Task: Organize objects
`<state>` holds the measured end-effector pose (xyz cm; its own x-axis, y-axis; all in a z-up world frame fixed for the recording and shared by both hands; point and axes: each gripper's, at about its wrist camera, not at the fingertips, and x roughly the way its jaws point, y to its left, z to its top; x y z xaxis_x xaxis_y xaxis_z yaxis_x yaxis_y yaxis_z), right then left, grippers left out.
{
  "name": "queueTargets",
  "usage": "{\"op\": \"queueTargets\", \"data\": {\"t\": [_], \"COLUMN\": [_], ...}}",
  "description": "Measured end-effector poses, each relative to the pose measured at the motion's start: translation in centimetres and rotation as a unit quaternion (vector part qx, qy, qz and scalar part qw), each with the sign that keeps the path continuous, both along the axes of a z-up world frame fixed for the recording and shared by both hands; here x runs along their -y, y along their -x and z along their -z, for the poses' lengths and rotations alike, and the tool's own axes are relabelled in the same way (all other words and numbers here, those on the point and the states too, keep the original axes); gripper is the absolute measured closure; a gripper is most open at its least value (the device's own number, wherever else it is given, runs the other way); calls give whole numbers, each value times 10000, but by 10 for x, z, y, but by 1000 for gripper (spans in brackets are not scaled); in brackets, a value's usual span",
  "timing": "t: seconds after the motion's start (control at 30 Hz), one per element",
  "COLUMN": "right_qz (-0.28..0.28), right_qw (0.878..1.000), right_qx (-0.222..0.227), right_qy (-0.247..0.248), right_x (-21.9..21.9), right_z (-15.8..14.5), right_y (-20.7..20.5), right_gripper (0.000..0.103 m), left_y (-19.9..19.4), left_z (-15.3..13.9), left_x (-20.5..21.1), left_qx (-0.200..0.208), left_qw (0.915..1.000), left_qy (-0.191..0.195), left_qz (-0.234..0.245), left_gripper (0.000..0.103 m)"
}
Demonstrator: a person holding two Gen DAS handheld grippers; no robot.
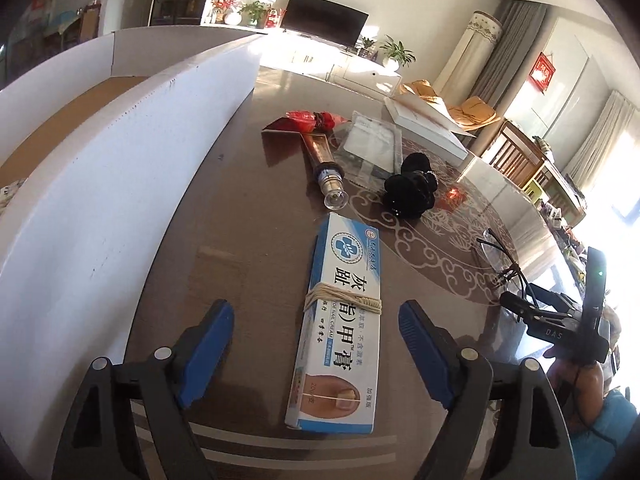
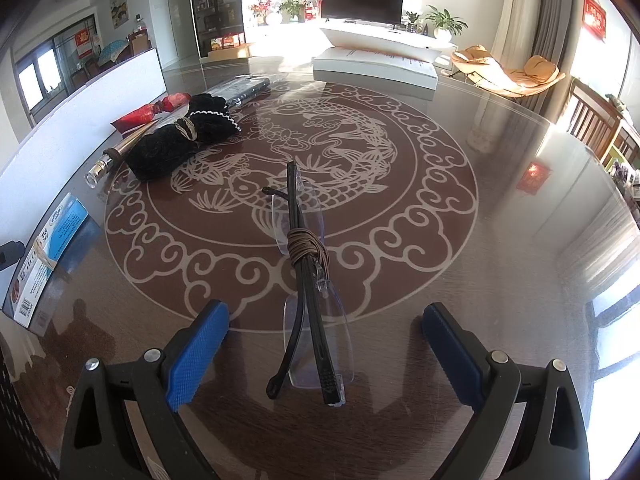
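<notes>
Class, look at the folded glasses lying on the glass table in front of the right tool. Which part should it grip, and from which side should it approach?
Grip the folded glasses at the cord-wrapped middle, coming from above, one finger either side. They lie flat, lengthwise between the right tool's open fingers, and the binding is the thickest, sturdiest part; the lenses are thin and clear.

Cream box (image 2: 44,256): running off the left edge of the right wrist view, its print sitting too small to read there.
Cardboard box (image 1: 120,168): its inside lying mostly behind its own white wall, its left side getting cut by the frame.
Glasses (image 1: 498,258): partly disappearing behind the right gripper (image 1: 516,300).
Plastic packet (image 1: 370,148): contents staying unclear.
</notes>
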<state>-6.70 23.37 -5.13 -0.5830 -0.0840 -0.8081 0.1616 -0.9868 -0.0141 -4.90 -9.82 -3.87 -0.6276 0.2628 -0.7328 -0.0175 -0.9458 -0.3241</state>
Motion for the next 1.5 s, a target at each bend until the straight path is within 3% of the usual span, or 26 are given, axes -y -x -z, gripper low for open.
{"op": "queueTargets", "data": {"t": [0.1,0.23,0.4,0.5,1.27,1.5], "right_qz": [-1,1,3,3,20,-561], "right_qw": [10000,10000,10000,10000,10000,9982], "right_qx": [0,1,1,2,27,208], "right_qy": [3,0,-3,-4,18,-101], "right_x": [0,0,0,0,-1,12], "right_z": [0,0,0,0,1,0], "right_y": [0,0,0,0,0,1], "right_gripper": [5,5,5,5,1,0], "left_y": [4,3,2,3,4,3], "left_z": [6,13,18,21,20,20], "left_x": [-18,-45,-55,-60,-59,-60], "left_qx": [112,154,175,194,269,224], "left_qw": [9993,9941,9887,9840,9840,9841], "left_qy": [140,925,1398,1703,1682,1684], "left_qz": [325,554,519,488,518,524], "left_gripper": [19,15,2,0,0,0]}}
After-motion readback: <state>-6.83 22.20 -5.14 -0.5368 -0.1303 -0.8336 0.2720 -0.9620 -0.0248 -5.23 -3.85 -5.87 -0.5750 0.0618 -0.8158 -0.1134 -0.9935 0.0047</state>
